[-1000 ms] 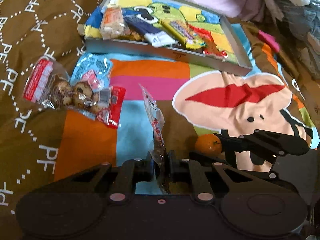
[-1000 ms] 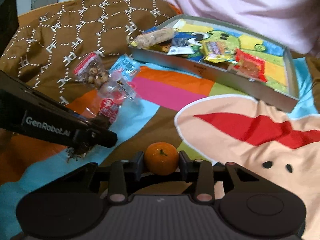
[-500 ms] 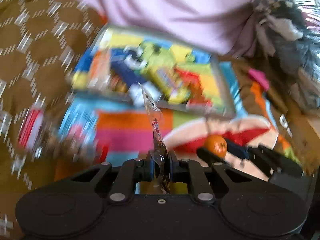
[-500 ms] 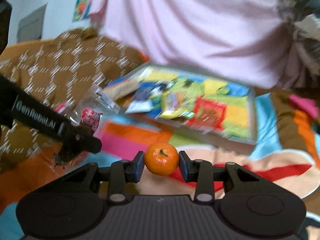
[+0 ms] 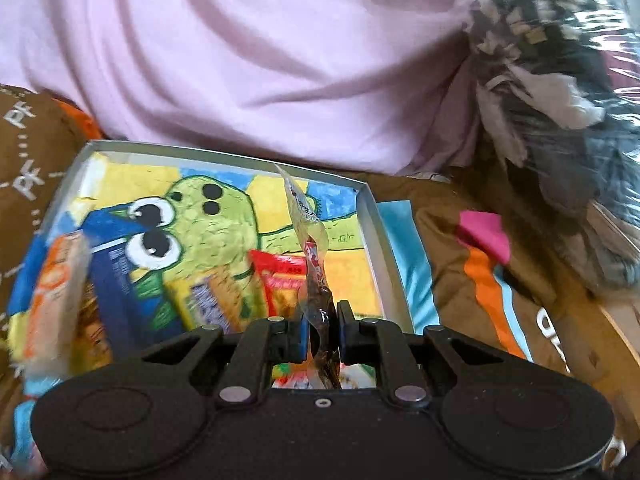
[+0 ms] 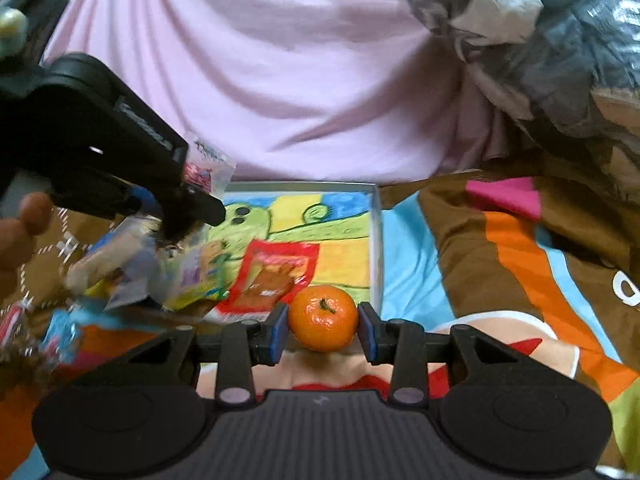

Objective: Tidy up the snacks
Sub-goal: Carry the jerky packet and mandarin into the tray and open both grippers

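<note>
My left gripper (image 5: 322, 330) is shut on a clear snack packet with red print (image 5: 310, 248), held upright over the shallow grey tray (image 5: 374, 224) with the green cartoon picture. Several snack packs lie in the tray, among them a red one (image 5: 280, 276) and a blue one (image 5: 114, 276). My right gripper (image 6: 323, 330) is shut on a small orange mandarin (image 6: 323, 323), held above the bedspread near the tray's (image 6: 376, 240) front right corner. The left gripper (image 6: 120, 164) shows at the left of the right wrist view, over the tray.
A pink sheet (image 5: 260, 60) rises behind the tray. A dark plastic-wrapped bundle (image 5: 560, 100) lies at the right. The bedspread (image 6: 500, 272) is brown with bright patches. More snack packs (image 6: 24, 332), blurred, lie left of the tray.
Both grippers have lifted and moved forward toward the tray, each keeping its grip. The left one with the packet is now over the tray; the mandarin is near the tray's corner.
</note>
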Available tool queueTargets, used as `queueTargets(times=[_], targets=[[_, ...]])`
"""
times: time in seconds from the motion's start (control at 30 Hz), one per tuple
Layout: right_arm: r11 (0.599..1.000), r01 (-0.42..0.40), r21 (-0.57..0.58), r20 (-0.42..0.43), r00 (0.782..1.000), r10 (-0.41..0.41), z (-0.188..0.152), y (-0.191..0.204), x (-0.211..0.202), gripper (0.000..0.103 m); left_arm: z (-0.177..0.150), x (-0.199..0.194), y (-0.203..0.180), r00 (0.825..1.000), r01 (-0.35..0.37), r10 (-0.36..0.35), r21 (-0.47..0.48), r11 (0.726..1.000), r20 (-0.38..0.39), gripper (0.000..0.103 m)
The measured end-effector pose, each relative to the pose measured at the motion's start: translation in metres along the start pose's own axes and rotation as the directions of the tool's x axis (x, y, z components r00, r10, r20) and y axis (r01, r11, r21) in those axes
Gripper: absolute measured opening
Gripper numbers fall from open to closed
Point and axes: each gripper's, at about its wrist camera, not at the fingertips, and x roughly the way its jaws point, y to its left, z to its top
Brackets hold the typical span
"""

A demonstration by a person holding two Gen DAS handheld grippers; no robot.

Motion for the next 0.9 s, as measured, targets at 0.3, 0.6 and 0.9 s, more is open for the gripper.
queueTargets(times=[0.3,0.6,0.9], targets=[[0.997,-0.018,0.081,0.012,1.0,0.017,0.01,-0.018,0.023,0.041,0.01,0.062,-0.011,0.991,-0.022,0.026,0.028,0.999,-0.135,0.014],[0.997,0.0,0.079,-0.05,0.999,0.004,0.005,-0.016,0.043,0.041,0.009,0.083,-0.011,0.986,-0.074,0.078,0.034,0.997,-0.149,0.015],[0.999,0.004,0.049,-0.037,0.999,-0.003,0.007,-0.013,0.04,0.055,0.008,0.082,-0.013,0.979,-0.125,0.134,0.069,0.99,-0.155,0.035]])
